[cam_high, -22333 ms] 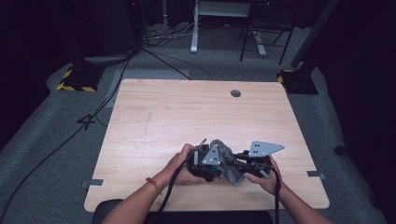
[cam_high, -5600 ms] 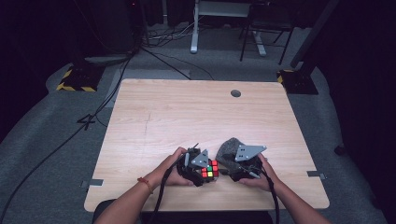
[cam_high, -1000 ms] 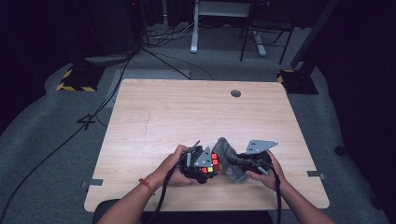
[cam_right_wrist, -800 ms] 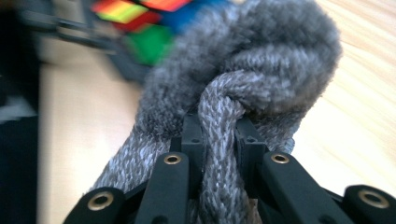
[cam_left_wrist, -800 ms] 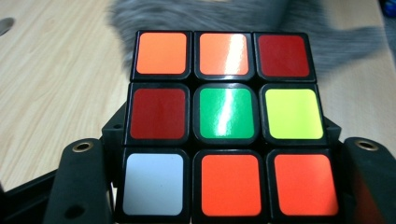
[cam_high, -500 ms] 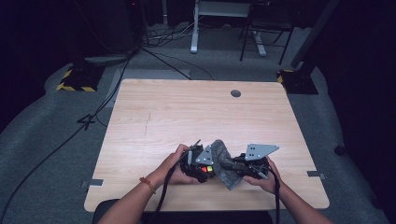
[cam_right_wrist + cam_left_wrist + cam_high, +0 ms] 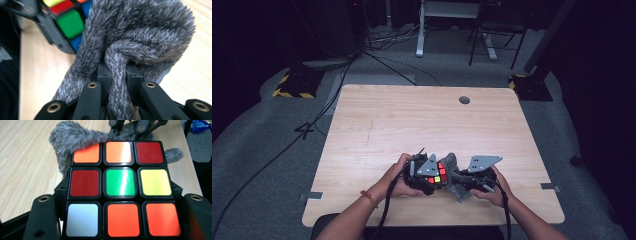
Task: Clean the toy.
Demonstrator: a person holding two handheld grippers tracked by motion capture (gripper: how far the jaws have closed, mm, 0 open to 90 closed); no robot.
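At the near edge of a wooden table point(image 7: 377, 125), a person's two hands bring their grippers together. The left gripper point(image 7: 424, 175) is clamped on a puzzle cube point(image 7: 120, 187), its jaws pressed to the cube's sides; the face toward its camera shows a green centre among red, orange, yellow and white tiles. The right gripper point(image 7: 467, 179) pinches a fuzzy grey cloth point(image 7: 130, 42), a fold squeezed tight between its jaws. The cloth lies against the cube's far edge. Beyond the table, cables cross grey carpet.
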